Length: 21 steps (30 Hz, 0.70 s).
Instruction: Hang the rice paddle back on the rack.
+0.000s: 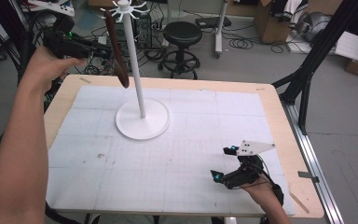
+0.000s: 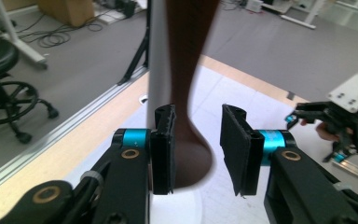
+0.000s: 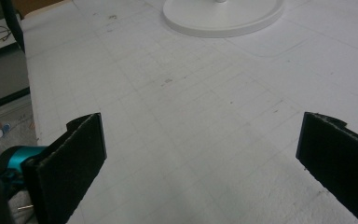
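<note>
A long dark brown sock (image 1: 116, 51) hangs from a hook at the top of the white stand (image 1: 137, 70), whose round base (image 1: 143, 122) rests on the mat. My left gripper (image 1: 103, 50) is held up in the air at the far left, level with the sock. In the left gripper view the sock (image 2: 186, 70) hangs between the jaws of my left gripper (image 2: 198, 112); it lies against the left pad (image 2: 163, 149) and a gap shows before the right pad. My right gripper (image 1: 223, 162) stands open low over the mat at the front right with nothing between its pads (image 3: 70, 163).
A white gridded mat (image 1: 168, 158) covers most of the wooden table (image 1: 279, 121). Behind the table stand a black stool (image 1: 182, 35), floor cables and cardboard boxes. A black frame leg (image 1: 307, 70) rises at the right.
</note>
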### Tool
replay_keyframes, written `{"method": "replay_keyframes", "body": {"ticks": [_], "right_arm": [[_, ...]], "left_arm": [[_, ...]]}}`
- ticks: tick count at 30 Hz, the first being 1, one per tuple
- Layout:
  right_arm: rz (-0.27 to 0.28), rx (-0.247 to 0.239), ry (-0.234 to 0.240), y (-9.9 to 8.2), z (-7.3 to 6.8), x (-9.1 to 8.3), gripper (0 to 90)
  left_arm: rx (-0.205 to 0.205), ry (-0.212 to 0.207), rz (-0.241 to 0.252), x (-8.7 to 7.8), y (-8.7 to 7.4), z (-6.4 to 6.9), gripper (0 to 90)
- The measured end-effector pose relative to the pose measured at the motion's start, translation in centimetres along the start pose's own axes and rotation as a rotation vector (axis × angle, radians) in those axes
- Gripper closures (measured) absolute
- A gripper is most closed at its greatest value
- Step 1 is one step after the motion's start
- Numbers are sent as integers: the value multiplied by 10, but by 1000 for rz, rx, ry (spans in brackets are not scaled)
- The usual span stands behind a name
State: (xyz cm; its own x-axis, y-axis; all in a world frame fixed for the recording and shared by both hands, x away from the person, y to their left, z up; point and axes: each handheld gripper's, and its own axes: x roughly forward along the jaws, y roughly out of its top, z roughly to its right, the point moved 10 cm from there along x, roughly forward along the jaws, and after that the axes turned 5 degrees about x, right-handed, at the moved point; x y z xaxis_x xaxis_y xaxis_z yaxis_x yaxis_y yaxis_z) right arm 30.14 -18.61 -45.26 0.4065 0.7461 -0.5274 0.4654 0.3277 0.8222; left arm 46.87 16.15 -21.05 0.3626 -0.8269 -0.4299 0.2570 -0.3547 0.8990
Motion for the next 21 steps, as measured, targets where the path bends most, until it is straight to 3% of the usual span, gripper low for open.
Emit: {"method": "replay_keyframes", "body": {"ticks": [12,18,21], "right_arm": [[-1,-9,2,1,-2,2,5],[4,-5,4,2,-3,2,5],[9,-9,-1,3,-2,1,4]], "left_arm": [[31,-13,44,-5,-12,22,461],[28,-9,59,-4,-26,32,287],[34,3,57,-1,-32,34,152]]}}
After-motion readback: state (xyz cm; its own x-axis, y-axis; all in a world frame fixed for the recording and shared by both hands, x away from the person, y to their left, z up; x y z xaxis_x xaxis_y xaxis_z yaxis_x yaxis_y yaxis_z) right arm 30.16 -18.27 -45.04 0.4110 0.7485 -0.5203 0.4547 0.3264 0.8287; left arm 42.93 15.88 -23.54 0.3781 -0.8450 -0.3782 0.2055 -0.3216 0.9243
